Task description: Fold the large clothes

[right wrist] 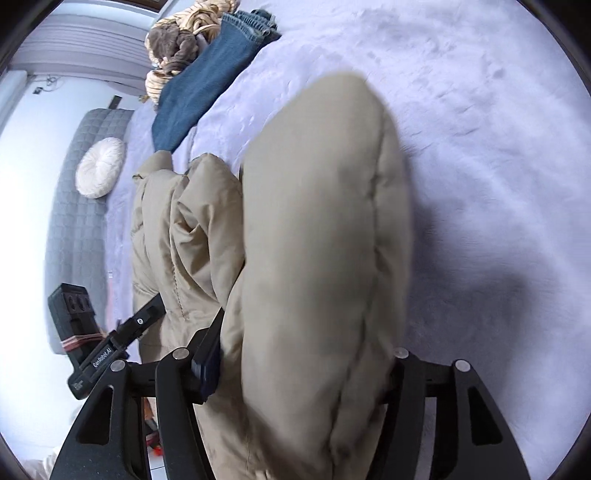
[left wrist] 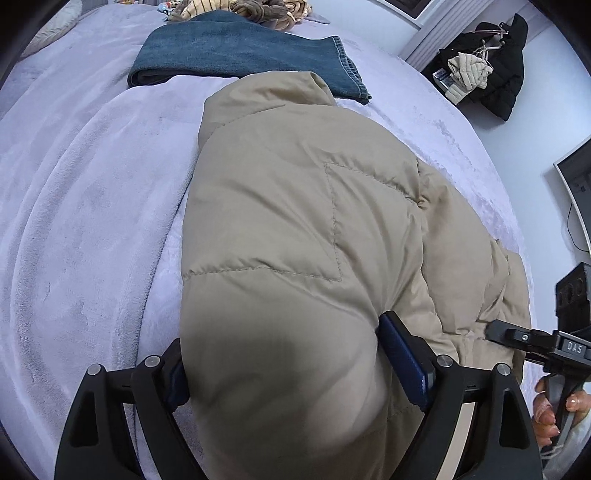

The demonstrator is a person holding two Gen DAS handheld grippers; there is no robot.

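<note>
A beige puffer jacket (left wrist: 295, 229) lies bunched on a bed under a pale lilac fleece blanket (left wrist: 85, 206), its collar end toward folded blue jeans (left wrist: 236, 55) that lie just past it, touching or nearly so. The left gripper (left wrist: 284, 369) has its jaws spread wide around a puffy fold of the jacket; the blue pads (left wrist: 406, 365) sit against the fabric on both sides, though whether they press cannot be told. The right gripper (right wrist: 299, 373) likewise straddles a thick padded roll of the jacket, jaws parted, with fabric filling the gap. To the jacket's left, in the left wrist view, the blanket runs wide and bare; in the right wrist view, open blanket spreads to the right as well. Beyond the jeans sits a heap of brown and striped clothes (left wrist: 258, 11). A round cream cushion (right wrist: 99, 171) rests on a grey quilted headboard (right wrist: 81, 221). Dark and pale coats (left wrist: 484, 70) hang by the wall. The right gripper's body reads "DAS" (left wrist: 574, 347); the left one's reads "GenRobot.AI" (right wrist: 101, 356).
</note>
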